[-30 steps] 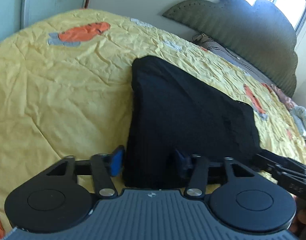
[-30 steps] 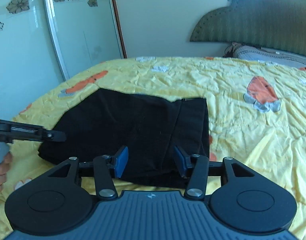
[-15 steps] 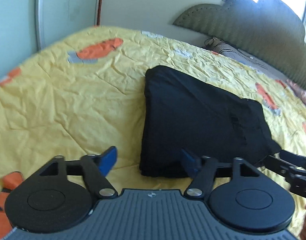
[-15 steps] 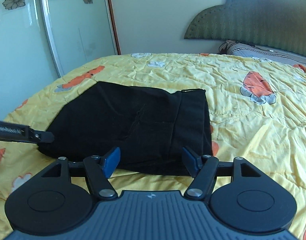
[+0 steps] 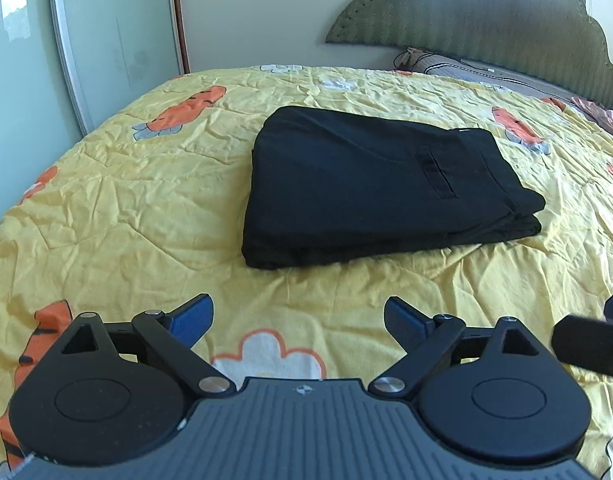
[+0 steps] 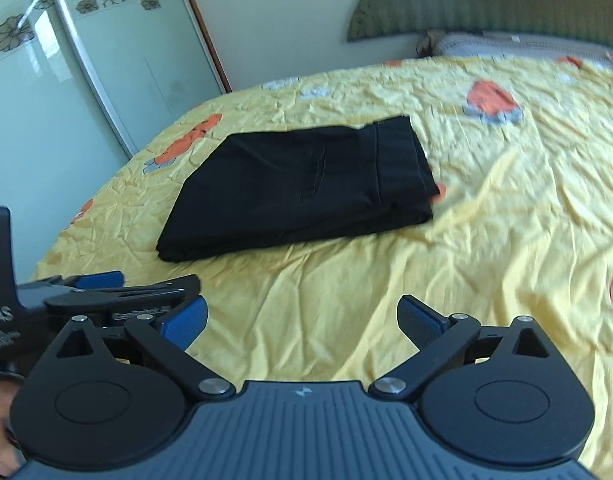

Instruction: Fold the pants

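Note:
The black pants (image 5: 370,188) lie folded in a flat stack on the yellow bedspread (image 5: 146,220). They also show in the right wrist view (image 6: 302,188). My left gripper (image 5: 300,320) is open and empty, hovering over the bedspread well in front of the pants. My right gripper (image 6: 302,320) is open and empty, also back from the pants. The left gripper shows at the left edge of the right wrist view (image 6: 86,292), and part of the right gripper (image 5: 590,340) at the right edge of the left wrist view.
The bedspread has orange carrot and white flower prints. A green padded headboard (image 5: 486,12) and pillows (image 5: 466,68) are at the far right. A glass sliding wardrobe door (image 6: 66,60) stands to the left of the bed.
Both grippers have pulled back and up from the folded pants, and their jaws have opened wider. The pants have stayed in place.

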A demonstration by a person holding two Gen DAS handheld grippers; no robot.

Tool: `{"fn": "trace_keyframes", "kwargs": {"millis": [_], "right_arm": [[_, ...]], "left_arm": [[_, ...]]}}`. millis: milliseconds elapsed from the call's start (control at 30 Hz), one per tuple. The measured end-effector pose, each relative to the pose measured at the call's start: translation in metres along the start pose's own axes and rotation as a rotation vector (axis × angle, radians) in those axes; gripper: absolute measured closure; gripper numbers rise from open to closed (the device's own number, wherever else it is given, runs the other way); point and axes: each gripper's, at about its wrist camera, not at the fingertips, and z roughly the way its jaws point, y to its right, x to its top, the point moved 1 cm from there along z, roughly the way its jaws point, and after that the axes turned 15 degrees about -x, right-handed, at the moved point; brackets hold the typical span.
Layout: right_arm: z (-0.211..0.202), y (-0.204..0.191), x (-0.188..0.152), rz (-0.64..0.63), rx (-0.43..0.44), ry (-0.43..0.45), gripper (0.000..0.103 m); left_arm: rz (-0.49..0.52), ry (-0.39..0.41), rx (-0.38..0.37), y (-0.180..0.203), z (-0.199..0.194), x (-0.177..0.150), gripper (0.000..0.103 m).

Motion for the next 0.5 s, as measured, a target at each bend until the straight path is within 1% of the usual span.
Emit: {"fn": "trace_keyframes", "kwargs": {"millis": [67,133,167,267,333,367,467,500], "right_arm": [[-0.01,0.0,0.0,0.032,0.035,0.006,0.0],[-0.013,-0.003,0.001,0.023,0.04,0.038,0.0],[-0.011,-0.006,0.0,0.005,0.016,0.049,0.0],[0.007,-0.016,-0.005,-0.065,-0.1,0.056,0.0],[0.017,-0.02,-0.011,-0.096,-0.149,0.071,0.0],[0.021,-0.021,-0.013,-0.099,-0.156,0.065,0.0],[0.029,-0.02,-0.017,-0.08,-0.119,0.045,0.0],[0.03,-0.02,-0.018,-0.08,-0.118,0.044,0.0]], "left_arm": [[0.0,-0.003,0.005,0.0,0.0,-0.003,0.009],[0.0,-0.007,0.017,0.001,0.001,-0.006,0.009],[-0.002,-0.01,0.02,0.0,0.002,-0.007,0.009],[-0.004,-0.01,0.03,-0.002,0.003,-0.009,0.009],[-0.003,-0.014,0.045,-0.003,0.005,-0.01,0.009],[-0.003,-0.018,0.046,-0.004,0.006,-0.011,0.009],[-0.006,-0.028,0.043,-0.006,0.008,-0.013,0.009],[-0.009,-0.027,0.046,-0.006,0.008,-0.013,0.009]]}}
